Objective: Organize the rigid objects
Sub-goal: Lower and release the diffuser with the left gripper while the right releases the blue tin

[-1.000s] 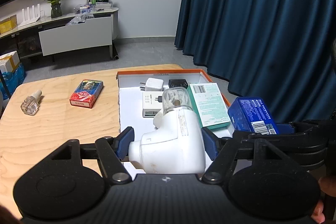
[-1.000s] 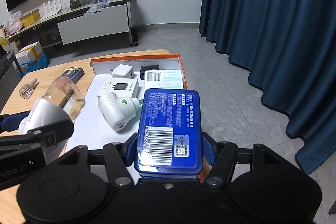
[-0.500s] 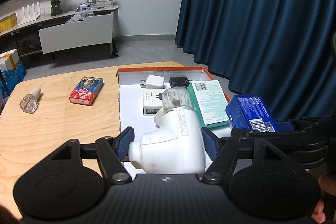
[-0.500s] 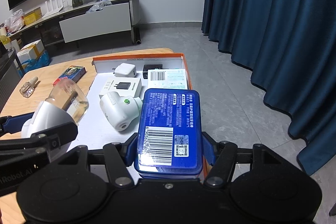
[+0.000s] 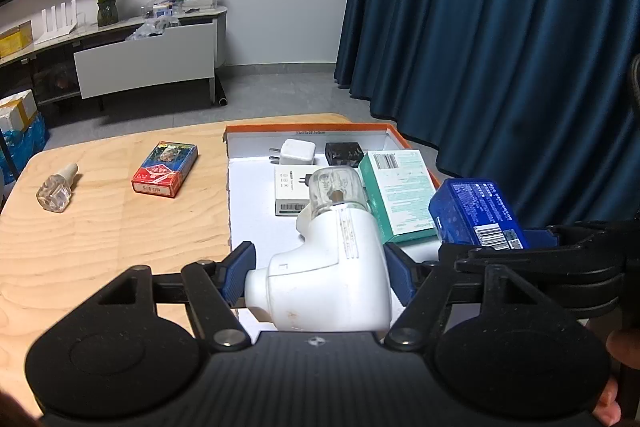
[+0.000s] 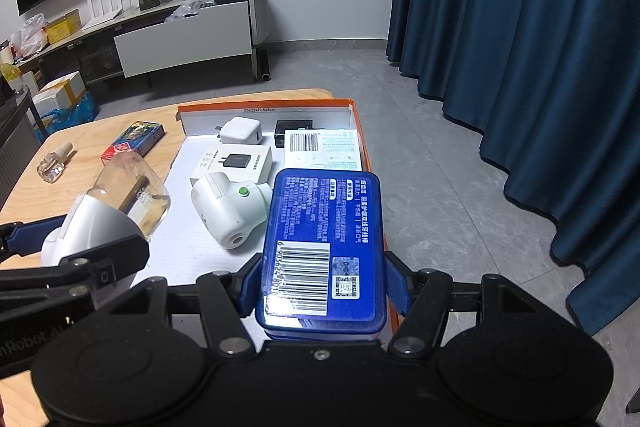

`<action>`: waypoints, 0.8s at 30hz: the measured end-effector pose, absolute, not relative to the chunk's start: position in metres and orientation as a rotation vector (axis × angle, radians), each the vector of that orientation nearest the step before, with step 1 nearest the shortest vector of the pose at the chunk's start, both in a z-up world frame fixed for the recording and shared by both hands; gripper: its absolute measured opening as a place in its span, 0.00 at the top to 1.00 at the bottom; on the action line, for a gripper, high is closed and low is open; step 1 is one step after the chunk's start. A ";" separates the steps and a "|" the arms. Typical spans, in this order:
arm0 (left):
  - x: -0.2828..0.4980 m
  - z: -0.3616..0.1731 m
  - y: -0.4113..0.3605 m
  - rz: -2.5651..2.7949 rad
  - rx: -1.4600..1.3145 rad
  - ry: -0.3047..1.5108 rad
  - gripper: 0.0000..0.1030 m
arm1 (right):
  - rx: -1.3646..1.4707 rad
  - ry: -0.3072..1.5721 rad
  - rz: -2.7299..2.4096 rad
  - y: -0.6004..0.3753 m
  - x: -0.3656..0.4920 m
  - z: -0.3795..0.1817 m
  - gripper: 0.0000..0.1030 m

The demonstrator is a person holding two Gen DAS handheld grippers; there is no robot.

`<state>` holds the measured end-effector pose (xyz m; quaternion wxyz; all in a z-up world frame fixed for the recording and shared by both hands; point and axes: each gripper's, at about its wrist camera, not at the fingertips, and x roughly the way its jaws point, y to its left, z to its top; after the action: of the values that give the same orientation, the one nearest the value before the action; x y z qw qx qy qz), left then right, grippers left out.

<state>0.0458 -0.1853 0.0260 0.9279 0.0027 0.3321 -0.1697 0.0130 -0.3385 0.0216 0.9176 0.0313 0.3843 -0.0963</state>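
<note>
My left gripper [image 5: 320,277] is shut on a white device with a clear cap [image 5: 332,263], held above the near part of the orange-rimmed box [image 5: 308,128]. My right gripper [image 6: 322,287] is shut on a blue tin [image 6: 324,239] with a barcode, held over the box's right edge [image 6: 362,143]. In the box lie a white charger [image 6: 240,131], a black item [image 6: 294,127], a white adapter box [image 6: 232,163], a green-white box [image 5: 400,193] and a second white device [image 6: 228,209].
On the wooden table [image 5: 100,227] left of the box lie a red card pack [image 5: 165,169] and a small glass bottle [image 5: 56,189]. A blue curtain [image 5: 500,47] hangs at the right. A TV bench [image 5: 120,43] stands at the far wall.
Both grippers have drawn back and up slightly with their objects still held. The box and table items have not moved.
</note>
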 end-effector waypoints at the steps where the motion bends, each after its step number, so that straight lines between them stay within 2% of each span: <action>1: 0.046 0.026 -0.185 -0.349 0.006 0.682 0.32 | 0.065 0.791 -0.197 -0.338 0.013 0.022 0.28; 16: 0.052 0.019 -0.189 -0.369 0.003 0.714 0.32 | 0.067 0.824 -0.177 -0.341 0.021 0.013 0.27; 18: 0.053 0.018 -0.190 -0.381 -0.008 0.716 0.34 | 0.056 0.818 -0.186 -0.341 0.021 0.014 0.25; 20: 0.054 0.019 -0.191 -0.404 -0.019 0.716 0.45 | 0.061 0.807 -0.191 -0.343 0.021 0.017 0.24; 24: 0.055 0.025 -0.192 -0.413 -0.026 0.699 0.42 | 0.059 0.777 -0.213 -0.343 0.020 0.026 0.24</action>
<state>0.0550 -0.1923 0.0245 0.9187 -0.0127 0.3399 -0.2007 0.0204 -0.3429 0.0262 0.9196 0.0285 0.3780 -0.1034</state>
